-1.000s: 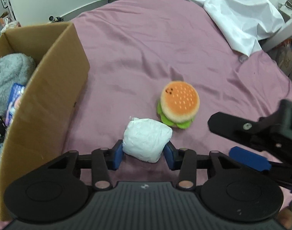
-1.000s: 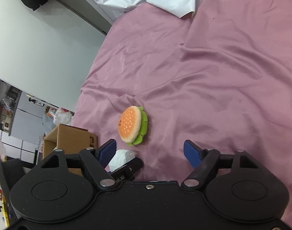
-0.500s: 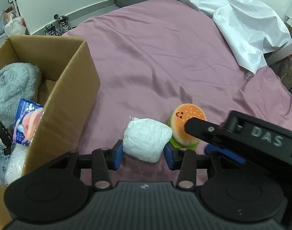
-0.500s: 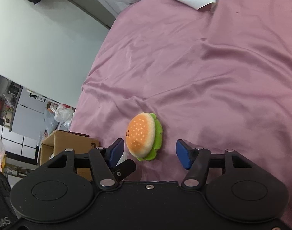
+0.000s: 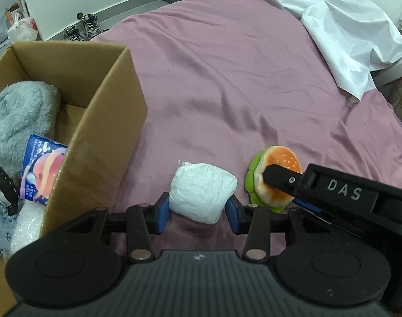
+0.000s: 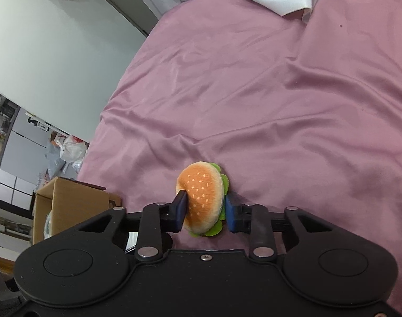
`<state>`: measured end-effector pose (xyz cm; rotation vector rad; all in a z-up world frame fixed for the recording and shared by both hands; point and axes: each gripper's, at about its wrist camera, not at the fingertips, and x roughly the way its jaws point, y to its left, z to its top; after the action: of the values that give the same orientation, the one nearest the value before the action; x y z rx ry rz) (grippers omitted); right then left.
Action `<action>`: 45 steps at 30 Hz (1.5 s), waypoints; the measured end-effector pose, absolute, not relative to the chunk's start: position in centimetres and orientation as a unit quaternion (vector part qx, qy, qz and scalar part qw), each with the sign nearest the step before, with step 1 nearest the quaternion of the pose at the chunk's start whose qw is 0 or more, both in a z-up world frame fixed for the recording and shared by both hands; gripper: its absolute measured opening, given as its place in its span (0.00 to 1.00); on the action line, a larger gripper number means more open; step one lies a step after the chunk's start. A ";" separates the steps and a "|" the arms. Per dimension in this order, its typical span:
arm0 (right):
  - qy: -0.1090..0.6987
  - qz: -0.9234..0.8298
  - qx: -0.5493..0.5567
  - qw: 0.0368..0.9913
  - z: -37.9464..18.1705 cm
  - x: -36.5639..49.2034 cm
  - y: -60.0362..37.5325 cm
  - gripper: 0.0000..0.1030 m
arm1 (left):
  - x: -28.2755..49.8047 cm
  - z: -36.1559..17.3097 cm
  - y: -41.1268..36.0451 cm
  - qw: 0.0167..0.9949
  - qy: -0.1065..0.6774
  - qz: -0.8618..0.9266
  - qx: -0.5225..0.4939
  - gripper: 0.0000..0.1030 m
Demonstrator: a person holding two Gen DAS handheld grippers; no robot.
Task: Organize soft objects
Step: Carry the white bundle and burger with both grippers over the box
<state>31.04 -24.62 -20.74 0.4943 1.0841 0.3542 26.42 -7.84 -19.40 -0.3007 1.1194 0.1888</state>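
grippers (image 5: 198, 212): 2 | plush burger (image 6: 203, 198): 1 | white bundle (image 5: 202, 191): 1 | box (image 5: 95, 121): 1 (cardboard)

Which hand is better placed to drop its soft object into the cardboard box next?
Left, probably: the left tool grips the white pouch beside the cardboard box; the right tool is closing on the burger plush, farther away.

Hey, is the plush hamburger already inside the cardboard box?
No, the plush hamburger lies on the purple bedsheet between the right gripper's closing blue pads, while the cardboard box stands apart to its left.

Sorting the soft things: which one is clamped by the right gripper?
The orange-and-green plush burger, squeezed between the closing right gripper; the white crinkled bundle sits in the left gripper.
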 end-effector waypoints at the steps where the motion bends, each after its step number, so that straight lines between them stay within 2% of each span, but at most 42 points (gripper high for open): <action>1: 0.507 0.165 0.230 0.814 -20.6 30.8 -24.7 0.26 | 26.4 -19.2 -7.9 0.834 0.527 0.088 -0.140 0.42; 45: 0.410 0.126 0.288 0.856 -13.3 18.5 -30.1 0.24 | 15.9 -9.9 -7.5 0.871 0.468 0.060 -0.139 0.42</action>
<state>18.52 -30.07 -13.30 0.6061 0.8616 0.2651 15.88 -7.55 -9.86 -0.2909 0.9792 0.1247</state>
